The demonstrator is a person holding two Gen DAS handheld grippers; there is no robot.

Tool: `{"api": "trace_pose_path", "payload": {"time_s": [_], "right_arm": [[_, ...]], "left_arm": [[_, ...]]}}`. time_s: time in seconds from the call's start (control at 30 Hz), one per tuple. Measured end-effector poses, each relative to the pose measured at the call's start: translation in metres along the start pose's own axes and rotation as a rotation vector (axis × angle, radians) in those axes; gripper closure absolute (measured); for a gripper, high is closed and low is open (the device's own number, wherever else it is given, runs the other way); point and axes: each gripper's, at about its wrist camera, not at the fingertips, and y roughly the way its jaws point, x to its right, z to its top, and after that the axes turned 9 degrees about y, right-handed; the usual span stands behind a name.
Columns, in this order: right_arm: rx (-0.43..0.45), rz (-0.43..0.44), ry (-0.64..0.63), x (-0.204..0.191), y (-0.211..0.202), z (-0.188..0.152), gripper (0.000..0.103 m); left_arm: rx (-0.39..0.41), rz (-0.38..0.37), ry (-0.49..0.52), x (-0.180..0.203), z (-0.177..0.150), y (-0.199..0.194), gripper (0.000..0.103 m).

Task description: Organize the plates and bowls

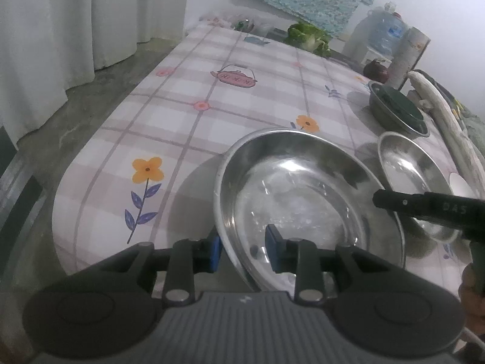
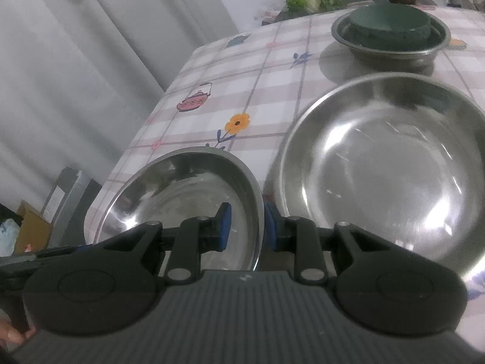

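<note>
A large steel bowl (image 1: 297,194) sits on the checked tablecloth near the front edge. My left gripper (image 1: 242,250) straddles its near rim, jaws apart, one blue pad outside and one inside. The same bowl shows in the right wrist view (image 2: 188,194), where my right gripper (image 2: 247,226) straddles its right rim, jaws apart. A second steel bowl (image 1: 412,176) lies to the right and fills the right wrist view's right side (image 2: 391,163). Farther back, a steel bowl holding a dark green dish (image 1: 397,109) stands, also seen in the right wrist view (image 2: 391,33).
A lettuce (image 1: 309,38), a water jug (image 1: 379,33), a dark onion (image 1: 376,71) and a roll (image 1: 406,57) stand at the table's far side. A white radish (image 1: 445,115) lies along the right. Curtains (image 1: 60,24) hang left, beyond the table edge.
</note>
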Motion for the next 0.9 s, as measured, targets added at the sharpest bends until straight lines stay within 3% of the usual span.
{"api": "trace_pose_path", "payload": {"time_s": [0.23,0.53,0.9], "right_arm": [[-0.003,-0.003,-0.009,-0.001,0.001,-0.004,0.079],[0.003,-0.030,-0.045,-0.004,0.005,-0.009,0.083],[0.004,-0.033,-0.062,-0.009,0.000,-0.013,0.083]], "left_arm": [[-0.015,0.014,0.005,-0.002,-0.002,0.004,0.074],[-0.008,0.106,0.070,0.011,0.000,0.010,0.075],[0.002,0.113,0.063,0.007,0.001,0.000,0.077]]}}
